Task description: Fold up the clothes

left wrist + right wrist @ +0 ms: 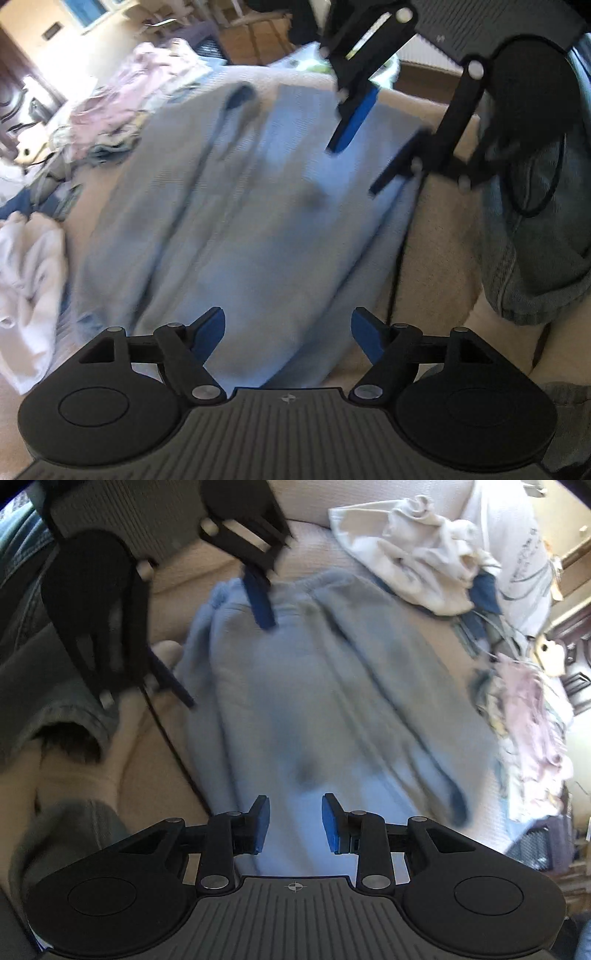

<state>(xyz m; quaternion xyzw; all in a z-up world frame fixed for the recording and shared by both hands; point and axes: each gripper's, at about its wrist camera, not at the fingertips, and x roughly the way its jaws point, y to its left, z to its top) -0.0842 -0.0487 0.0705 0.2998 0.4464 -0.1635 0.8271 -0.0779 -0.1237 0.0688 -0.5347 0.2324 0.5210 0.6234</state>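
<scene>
Already your left gripper (pixel 288 332) stood wide apart and your right gripper (pixel 294 823) narrower, both empty above the pale blue sweatpants (pixel 240 206). These lay flat on the beige cover (pixel 436 221), with white clothes (pixel 424 561) and pink clothes (pixel 122 99) heaped along its far edge. Your denim leg (pixel 532 236) pressed beside the cover.

Pale blue sweatpants (pixel 229 221) on cream bedcover (pixel 436 229); pink and white laundry pile (pixel 122 103); faded blue denim trouser leg (pixel 535 251); black grippers, blue pads (pixel 210 332).
</scene>
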